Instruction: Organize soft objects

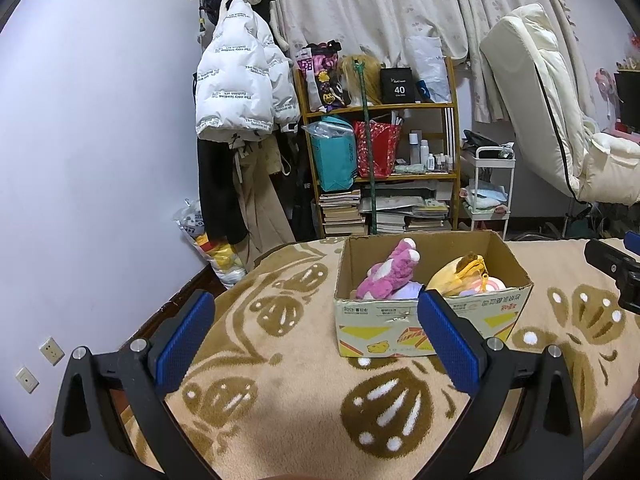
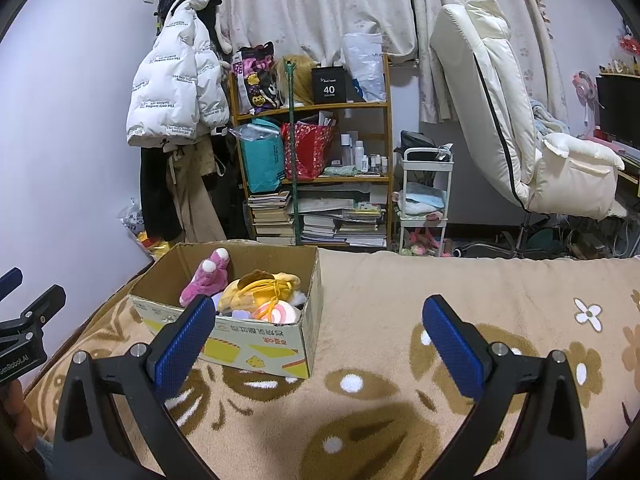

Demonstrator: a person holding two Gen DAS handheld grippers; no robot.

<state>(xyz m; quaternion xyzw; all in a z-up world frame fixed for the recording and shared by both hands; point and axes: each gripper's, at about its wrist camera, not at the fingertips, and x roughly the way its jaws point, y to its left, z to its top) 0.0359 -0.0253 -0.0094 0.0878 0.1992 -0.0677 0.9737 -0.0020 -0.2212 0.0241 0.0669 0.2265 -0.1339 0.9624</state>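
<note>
An open cardboard box (image 1: 420, 324) stands on the patterned beige blanket; it also shows in the right wrist view (image 2: 264, 344). Inside lie a pink plush toy (image 1: 390, 270), a yellow plush toy (image 1: 460, 274) and other soft items. In the right wrist view the pink plush (image 2: 206, 280) and the yellow plush (image 2: 260, 286) lie in the box too. My left gripper (image 1: 316, 316) is open and empty, just before the box's near left corner. My right gripper (image 2: 318, 320) is open and empty, to the right of the box.
The blanket (image 2: 400, 400) covers the bed. Behind it stand a wooden shelf (image 1: 380, 160) with bags and books, a hanging white jacket (image 1: 240, 80), a small white cart (image 2: 426, 200) and a cream recliner (image 2: 520, 120). The other gripper shows at the right edge (image 1: 616, 272).
</note>
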